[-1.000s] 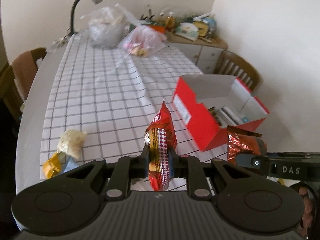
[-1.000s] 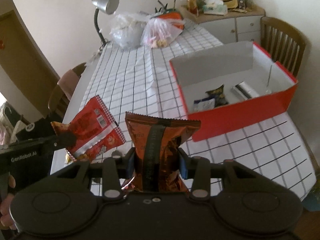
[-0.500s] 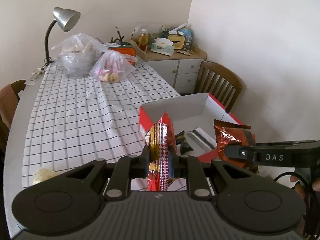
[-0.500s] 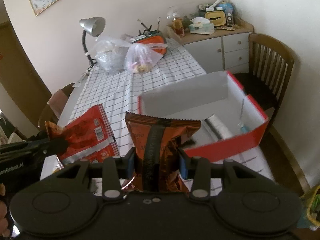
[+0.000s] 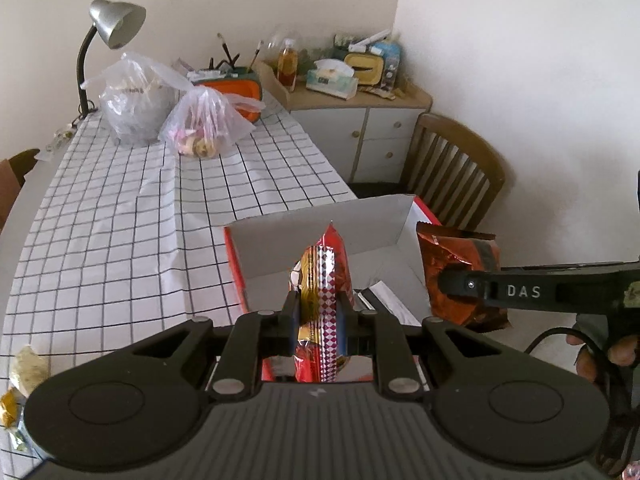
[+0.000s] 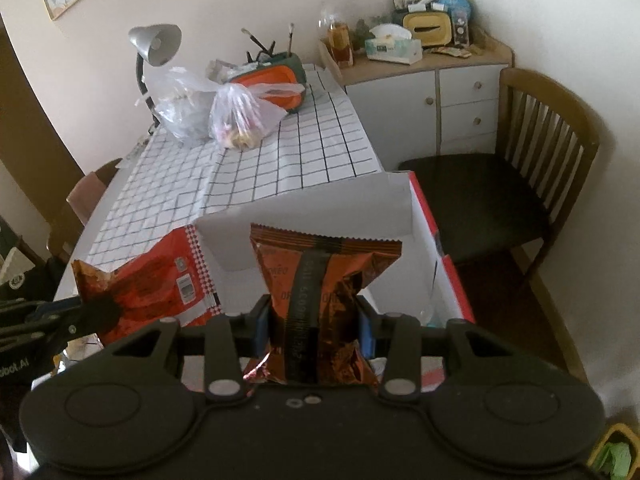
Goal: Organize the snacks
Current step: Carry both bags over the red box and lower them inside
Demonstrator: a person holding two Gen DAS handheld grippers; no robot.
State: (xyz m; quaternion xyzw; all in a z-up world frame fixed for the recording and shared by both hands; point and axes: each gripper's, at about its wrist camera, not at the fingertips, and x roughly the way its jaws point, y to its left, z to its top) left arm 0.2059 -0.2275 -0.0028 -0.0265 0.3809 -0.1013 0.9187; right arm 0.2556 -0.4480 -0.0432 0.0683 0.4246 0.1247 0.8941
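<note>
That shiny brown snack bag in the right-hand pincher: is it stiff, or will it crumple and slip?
Probably soft: the brown snack bag creases and pinches in where the right gripper squeezes it. It looks puffy, so likely light. The glossy foil may be slippery, though the top stands upright, unsagging.

Side of the black right gripper [image 5: 472, 286], seen from the left wrist: "DAS" in white capitals.
Black body of the left gripper [image 6: 100, 312], at the edge of the right wrist view: cut-off white lettering ending "bot.AI".
Copper-brown foil snack bag [image 6: 320, 300]: lettering too crumpled to read.
</note>
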